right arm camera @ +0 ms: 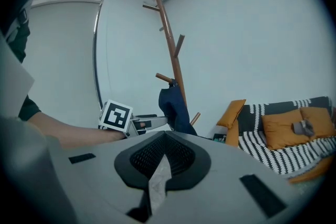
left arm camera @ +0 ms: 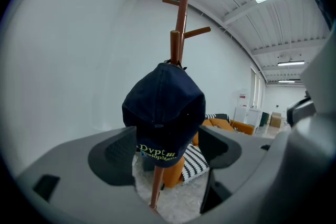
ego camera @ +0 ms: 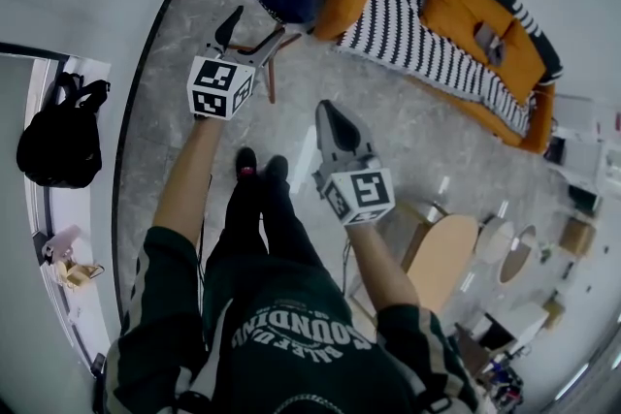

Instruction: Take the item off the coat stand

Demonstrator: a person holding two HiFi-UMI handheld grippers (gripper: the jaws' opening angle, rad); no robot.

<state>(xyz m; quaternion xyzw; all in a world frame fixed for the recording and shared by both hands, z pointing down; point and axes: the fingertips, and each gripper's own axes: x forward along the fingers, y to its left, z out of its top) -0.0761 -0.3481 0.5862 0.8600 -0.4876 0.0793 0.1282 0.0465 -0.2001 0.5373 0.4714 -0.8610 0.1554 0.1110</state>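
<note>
Approaching the cap: the reach is in hand and no grasp has been made yet. The left gripper is held up toward the coat stand, its fingers spread to full width. The dark blue cap hangs on a lower peg of the stand, framed between those fingers but apparently touched by neither. The right gripper sits lower and nearer the body, fingers closed on nothing, well apart from the stand. Next move, by judgement: carry the left fingers forward around the crown, close on the fabric, then lift up and outward so the cap clears the angled peg.
</note>
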